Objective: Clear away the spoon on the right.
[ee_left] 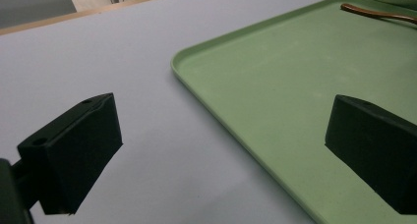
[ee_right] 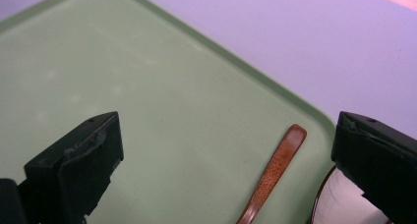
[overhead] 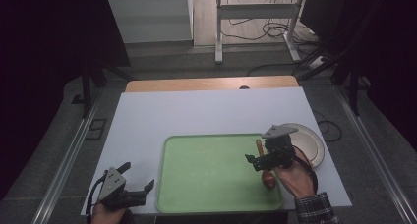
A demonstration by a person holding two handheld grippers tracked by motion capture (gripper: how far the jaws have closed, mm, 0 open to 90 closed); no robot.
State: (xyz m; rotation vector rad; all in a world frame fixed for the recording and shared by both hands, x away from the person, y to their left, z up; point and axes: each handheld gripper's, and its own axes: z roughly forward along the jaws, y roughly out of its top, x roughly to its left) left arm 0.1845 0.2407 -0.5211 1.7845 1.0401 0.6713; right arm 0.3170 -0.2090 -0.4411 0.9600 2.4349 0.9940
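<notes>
Approach stage: right gripper (overhead: 256,161), fingers spread empty, hovers over brown wooden spoon (ee_right: 272,175) at green plastic tray's (overhead: 211,204) right edge; left gripper (overhead: 137,181) open above white worktop (overhead: 206,111). Next, probably, descend and clamp the handle.

Dim, dark-edged surroundings; soft, slightly blurry frames

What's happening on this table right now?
A person holds a gripper in each hand at a white table. The right gripper hovers open over a brown wooden spoon lying on the green tray, beside a white plate. The left gripper sits open near the table's front left, holding nothing.
</notes>
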